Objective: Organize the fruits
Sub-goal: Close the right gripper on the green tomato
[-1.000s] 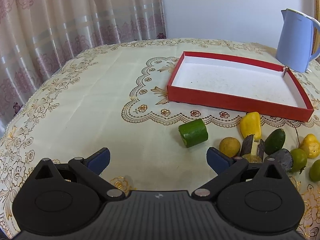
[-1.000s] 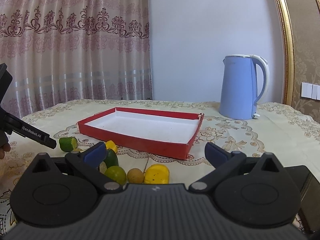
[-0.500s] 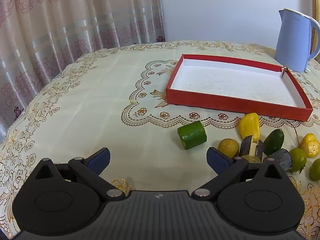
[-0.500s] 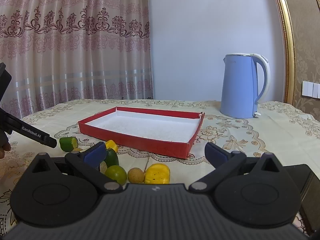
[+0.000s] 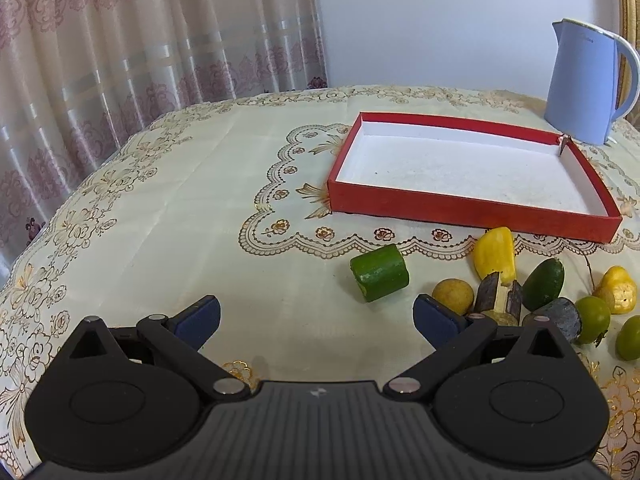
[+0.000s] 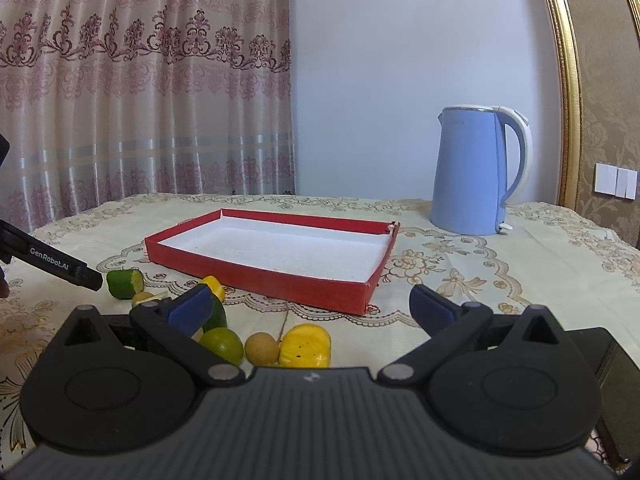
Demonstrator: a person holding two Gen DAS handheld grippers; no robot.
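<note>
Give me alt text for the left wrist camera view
An open left gripper hovers over a cream tablecloth, aimed at a cut green cucumber piece with yellow and green fruits scattered to its right. Beyond them sits an empty red tray, with a blue kettle behind.

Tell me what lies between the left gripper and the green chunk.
Nothing: in the left wrist view only bare tablecloth separates the open left gripper from the green chunk.

one red tray [image 5: 460, 210], one blue kettle [image 5: 582, 84], about ten fruit pieces [image 5: 379, 273].
</note>
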